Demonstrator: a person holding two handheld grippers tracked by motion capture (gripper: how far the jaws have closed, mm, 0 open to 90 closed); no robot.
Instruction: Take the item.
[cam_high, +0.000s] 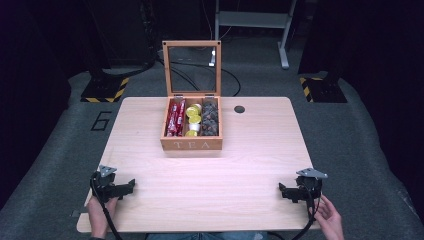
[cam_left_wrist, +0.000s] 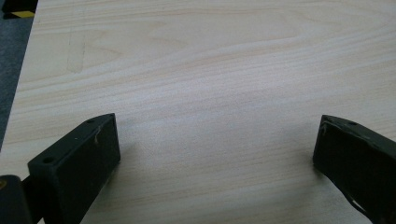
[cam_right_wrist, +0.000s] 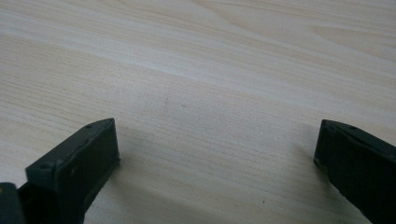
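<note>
at the near edge of the table (cam_high: 150, 200) both grippers sat low, well apart from each other and from the tea box (cam_high: 192, 125) — the left gripper (cam_high: 131, 186) by the near left corner, the right gripper (cam_high: 283, 190) by the near right one. each was held by a hand (cam_high: 99, 216) from below, with a cable trailing back toward the person. in the left gripper view the two black jaws stood wide apart with nothing but bare wood between them, and the right gripper view gave the same reading — jaws spread, nothing gripped.

the box stood at the far middle of the table, its glass-paned lid (cam_high: 192, 68) tipped up and back, the word tea on its near wall. it had three compartments: red packets (cam_high: 175, 118) in the left one, yellow-topped capsules (cam_high: 193, 119) in the middle one, dark wrapped pieces (cam_high: 210, 119) in the right one. i counted about four capsules; the packets looked like two or three, and the dark pieces were too small and blurred to count.

judging by this, the work had not yet begun on the box: it looked like the resting pose before a first reach. the next move would call for one gripper to travel far and inward to the box, come down over a chosen compartment and line its jaws with a single item, keeping clear of the raised lid and the dividers.

one box, one lid, two grippers, one small dark hole (cam_high: 239, 109) in the tabletop to the right of the box.
</note>
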